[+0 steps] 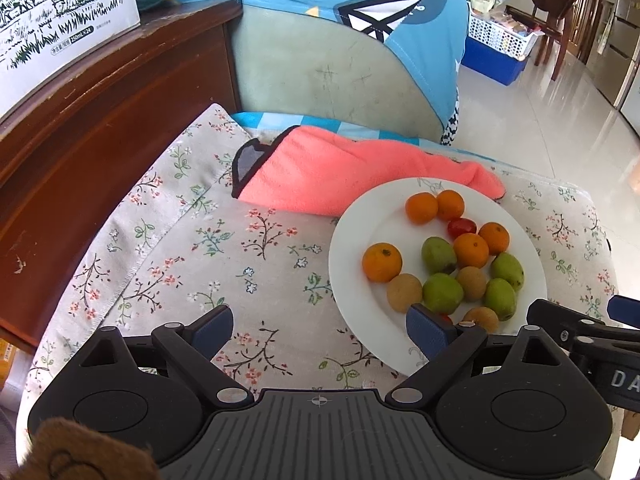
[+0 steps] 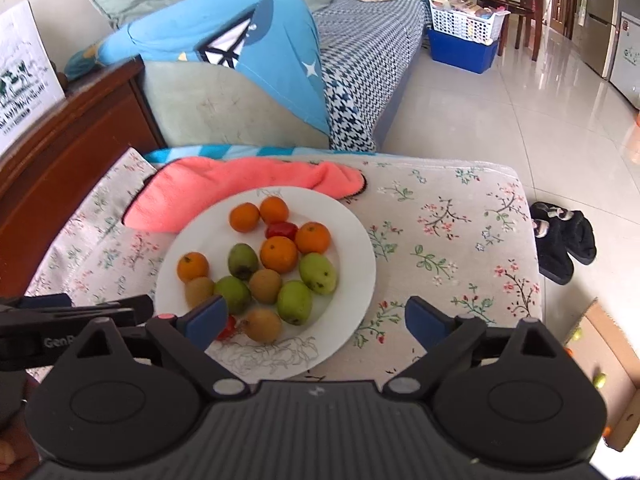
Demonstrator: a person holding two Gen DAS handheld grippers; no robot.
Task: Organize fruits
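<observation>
A white plate [image 1: 352, 240] [image 2: 352, 240] sits on a floral cloth and holds several oranges [image 1: 382, 262] [image 2: 279, 254], green mangoes [image 1: 442, 293] [image 2: 295, 302], brown kiwis [image 1: 404, 293] [image 2: 263, 325] and small red tomatoes [image 1: 461, 227] [image 2: 281, 230]. My left gripper [image 1: 320, 332] is open and empty, above the cloth left of the plate; its right finger overlaps the plate's near edge. My right gripper [image 2: 318, 320] is open and empty over the plate's near right rim; its left finger hides part of a tomato.
A pink towel [image 1: 340, 176] [image 2: 240, 184] lies behind the plate. A wooden cabinet [image 1: 100, 120] with a milk carton box [image 1: 60, 20] stands left. A sofa with a blue cover [image 2: 224, 52] is behind. Black slippers [image 2: 560, 236] and a cardboard box [image 2: 608, 364] are on the floor right.
</observation>
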